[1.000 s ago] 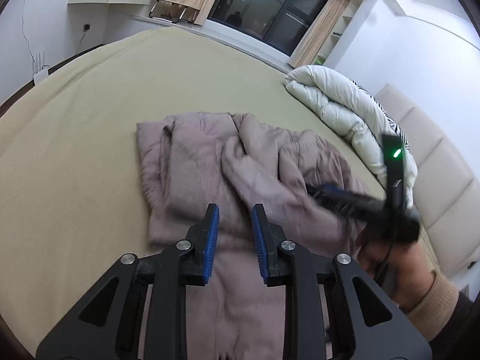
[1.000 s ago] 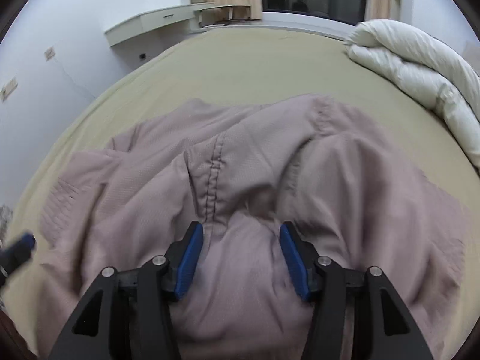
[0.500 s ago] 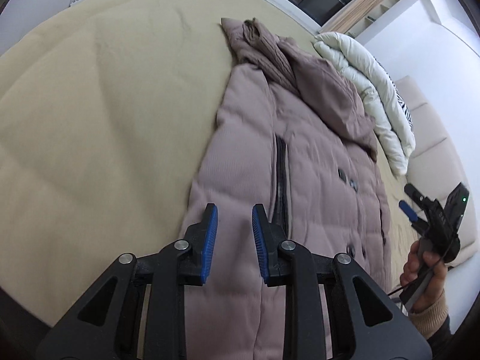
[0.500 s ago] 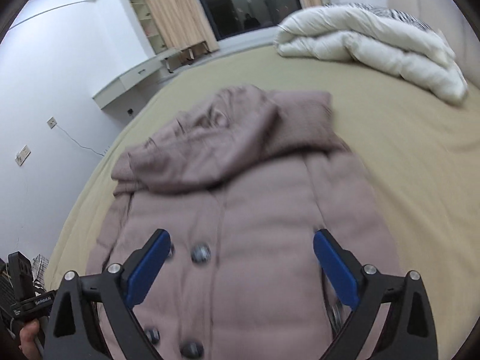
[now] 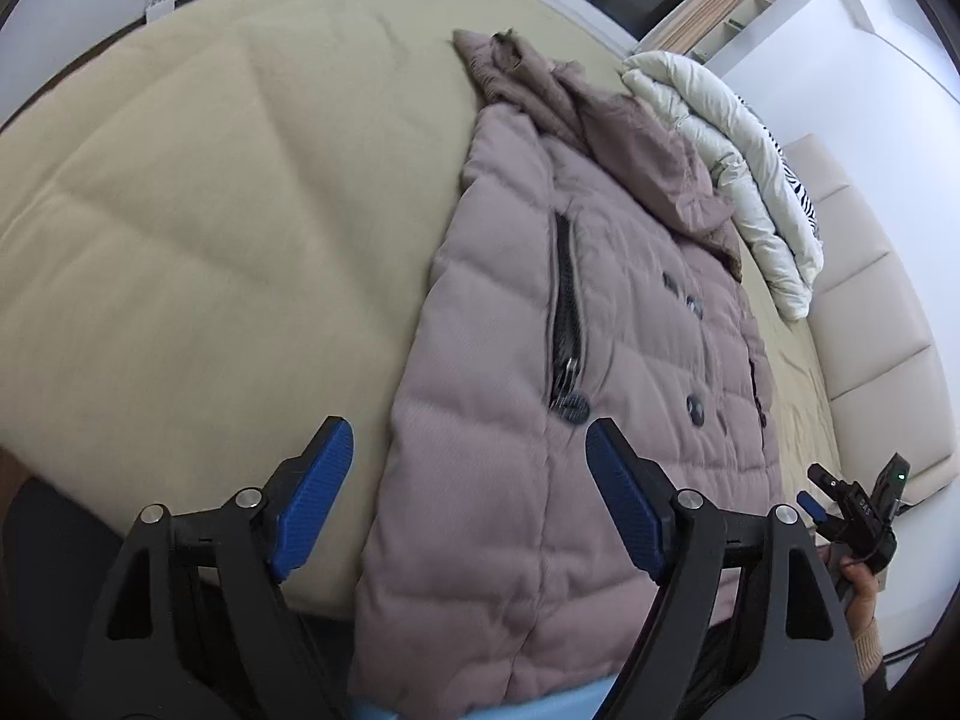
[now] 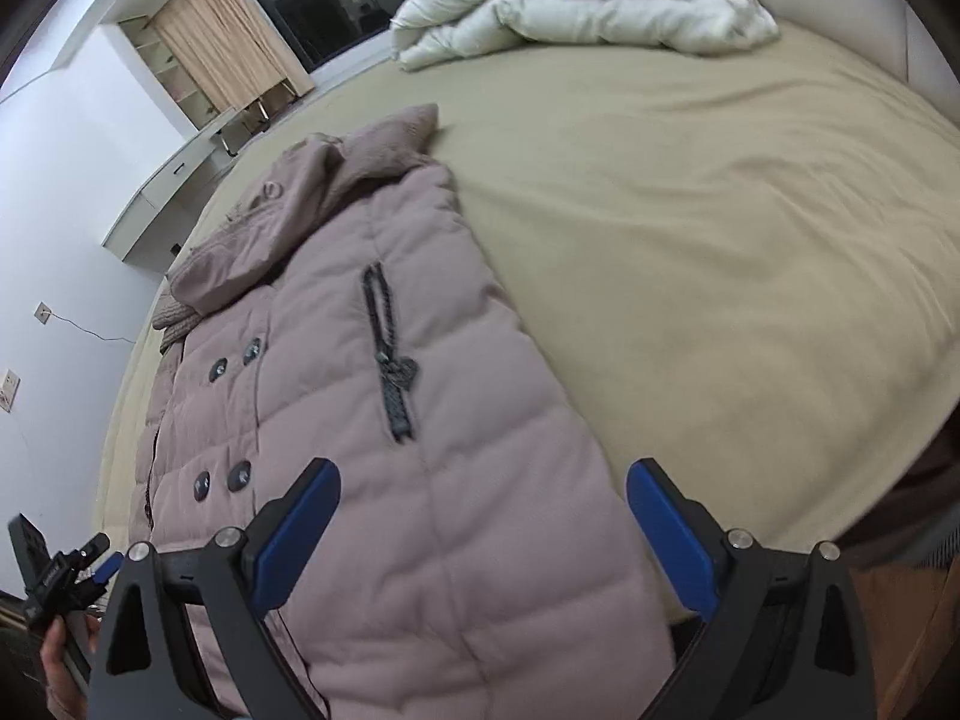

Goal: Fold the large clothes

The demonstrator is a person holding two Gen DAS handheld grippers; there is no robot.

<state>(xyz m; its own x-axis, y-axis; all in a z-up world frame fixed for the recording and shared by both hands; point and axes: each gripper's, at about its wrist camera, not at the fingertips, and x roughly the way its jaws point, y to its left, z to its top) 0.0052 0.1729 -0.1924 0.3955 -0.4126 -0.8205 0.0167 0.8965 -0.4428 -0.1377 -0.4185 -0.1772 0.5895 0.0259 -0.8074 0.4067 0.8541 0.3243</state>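
Both grippers are down at the near edge of the bed now, at the coat's hem. The left gripper (image 5: pixel 468 495) has its jaws opening, blue pads straddling the hem's left corner with nothing pinched. The right gripper (image 6: pixel 483 531) is spread wide over the right hem corner, also empty.

What changed: a second ago the coat (image 5: pixel 576 396) was a bunched heap and both claws were much narrower over the fabric. Now it lies flat and stretched lengthwise, front up, hem hanging a bit over the near edge, hood (image 5: pixel 636 144) flopped at the far end. My read is the spreading-out step is done and the real folding hasn't started, probably bringing the sides or hem in next.

Counts: one coat, two zip pockets (each camera shows one clearly), and four buttons (image 6: pixel 240 475) visible in the right view, two pairs. One tan bed (image 5: pixel 210 210), and one white duvet (image 6: pixel 576 6) rolled up at the far end, well apart from the coat.
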